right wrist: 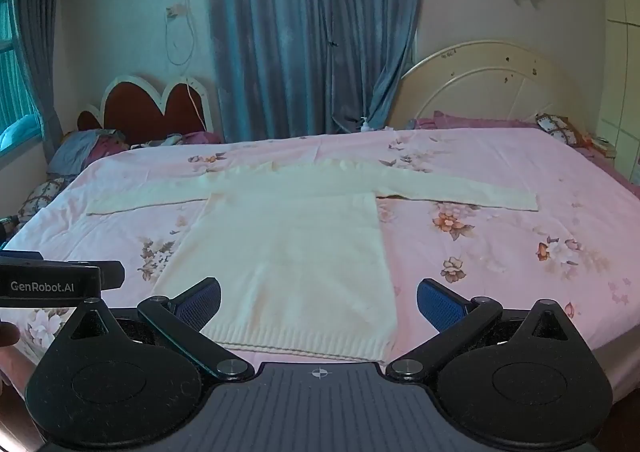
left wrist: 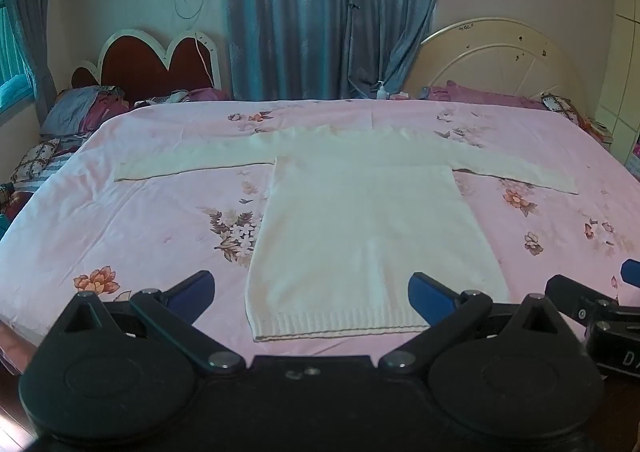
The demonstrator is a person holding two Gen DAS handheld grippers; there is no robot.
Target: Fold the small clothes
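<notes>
We log one cream sweater [left wrist: 360, 220] flat on the pink floral bed [left wrist: 140, 220], sleeves spread toward 9 and 3 o'clock, hem near the 6 o'clock edge. Left gripper [left wrist: 310, 294] and right gripper [right wrist: 319, 302]: jaws spread, holding nothing.

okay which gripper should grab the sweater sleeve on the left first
Left. The left gripper sits open nearer the sweater's left sleeve; the right gripper is farther right.
</notes>
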